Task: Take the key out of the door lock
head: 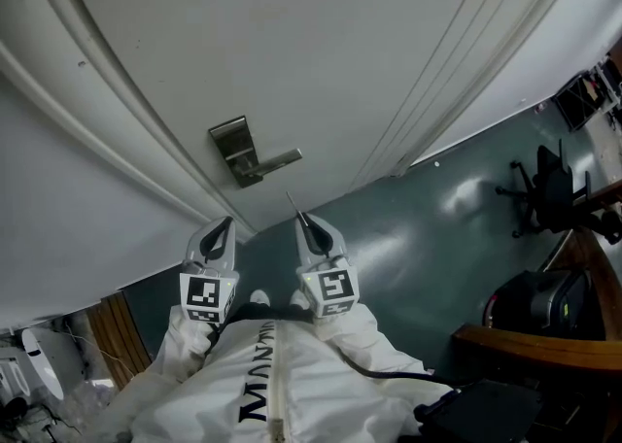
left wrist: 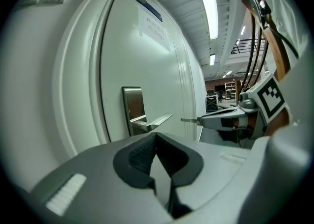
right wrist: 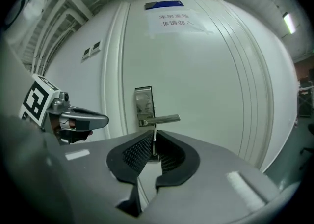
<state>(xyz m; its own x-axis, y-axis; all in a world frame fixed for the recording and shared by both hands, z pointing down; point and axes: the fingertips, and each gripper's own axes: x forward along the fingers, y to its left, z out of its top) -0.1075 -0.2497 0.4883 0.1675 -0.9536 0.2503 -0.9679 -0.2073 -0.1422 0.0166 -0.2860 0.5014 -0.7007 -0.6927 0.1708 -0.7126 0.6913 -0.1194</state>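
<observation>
We see a door [head: 321,52] painted white, smooth, with a soft sheen. At the frame's centre, its lock plate [head: 233,145] and handle [head: 277,161] are brushed metal, satin rather than mirror-bright. The key [right wrist: 154,142] is thin bare metal. The left gripper [left wrist: 156,137] and right gripper [right wrist: 153,134] have matt grey plastic shells, and their pads [right wrist: 139,152] are black and finely textured. The notice [right wrist: 170,21], upper centre, looks like paper. The floor [head: 418,227], right of centre, is glossy and reflects light. Our sleeves [head: 185,344] are white cloth.
</observation>
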